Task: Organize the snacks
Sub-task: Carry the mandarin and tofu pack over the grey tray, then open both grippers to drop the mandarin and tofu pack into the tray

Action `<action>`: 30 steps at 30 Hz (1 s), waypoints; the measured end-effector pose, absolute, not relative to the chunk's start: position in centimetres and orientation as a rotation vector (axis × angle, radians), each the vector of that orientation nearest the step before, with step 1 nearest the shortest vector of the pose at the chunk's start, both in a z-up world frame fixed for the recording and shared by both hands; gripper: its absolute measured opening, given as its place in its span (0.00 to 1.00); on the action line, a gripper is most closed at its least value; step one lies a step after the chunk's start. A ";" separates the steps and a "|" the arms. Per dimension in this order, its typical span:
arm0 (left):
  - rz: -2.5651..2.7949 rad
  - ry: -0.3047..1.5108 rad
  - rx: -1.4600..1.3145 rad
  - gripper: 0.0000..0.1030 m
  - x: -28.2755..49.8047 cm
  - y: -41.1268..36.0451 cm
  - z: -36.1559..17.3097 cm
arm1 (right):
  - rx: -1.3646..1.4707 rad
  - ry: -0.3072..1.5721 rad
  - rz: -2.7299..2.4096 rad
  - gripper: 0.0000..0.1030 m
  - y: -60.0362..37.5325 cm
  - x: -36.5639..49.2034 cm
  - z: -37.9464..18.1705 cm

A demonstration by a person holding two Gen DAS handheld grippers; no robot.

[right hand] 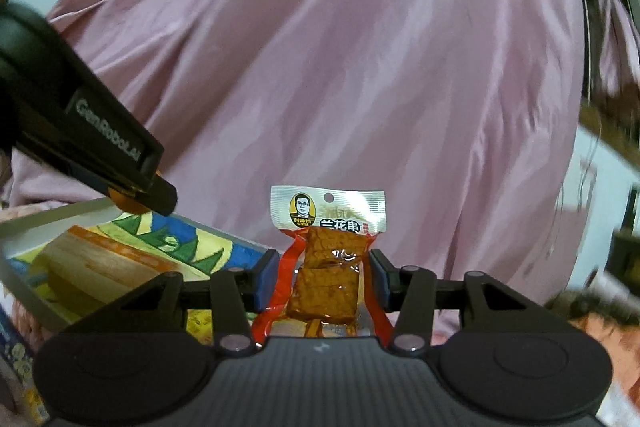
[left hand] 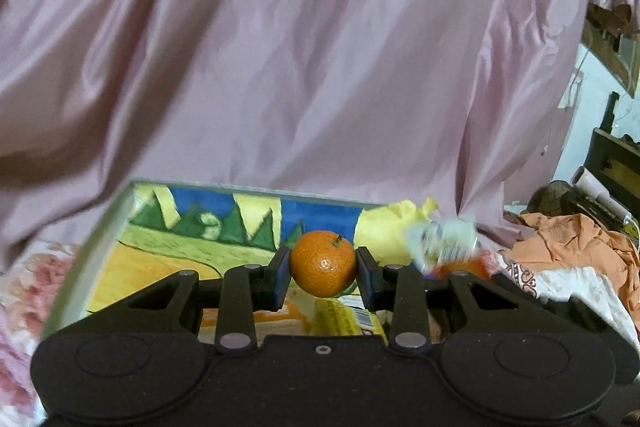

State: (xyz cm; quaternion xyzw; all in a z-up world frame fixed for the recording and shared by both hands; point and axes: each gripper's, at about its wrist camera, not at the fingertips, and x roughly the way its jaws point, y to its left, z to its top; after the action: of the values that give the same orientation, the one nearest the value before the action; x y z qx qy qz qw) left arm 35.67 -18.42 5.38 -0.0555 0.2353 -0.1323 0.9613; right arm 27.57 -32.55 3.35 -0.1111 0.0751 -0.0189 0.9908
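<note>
Left gripper (left hand: 323,277) clamps a tangerine (left hand: 323,264) at its widest girth: firm, rounded, prone to rolling. Right gripper (right hand: 323,277) pinches a tofu snack packet (right hand: 329,259) by its sides: light, slippery, pliable. Painted tray (left hand: 100,247) lies at nine o'clock.

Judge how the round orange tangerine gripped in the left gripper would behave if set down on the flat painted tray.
The round orange tangerine has no flat side, so it would probably roll on the painted tray. The left gripper pinches it undented, so it seems firm.
</note>
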 end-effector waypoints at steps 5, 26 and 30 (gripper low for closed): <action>-0.262 0.511 -0.091 0.35 37.2 -19.7 4.6 | -0.142 0.244 -0.011 0.53 -34.6 28.9 1.7; -0.178 0.461 -0.185 0.99 33.5 -17.6 6.7 | -0.020 0.228 0.019 0.94 -36.0 27.0 3.7; -0.156 0.431 -0.206 0.99 31.2 -16.2 7.7 | -0.020 0.191 0.008 0.99 -35.7 25.2 5.0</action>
State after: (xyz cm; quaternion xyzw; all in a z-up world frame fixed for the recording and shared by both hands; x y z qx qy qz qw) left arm 31.23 -16.17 7.74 -0.1021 0.2134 -0.0771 0.9686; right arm 25.15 -35.69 4.99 -0.0100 0.0955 0.0041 0.9954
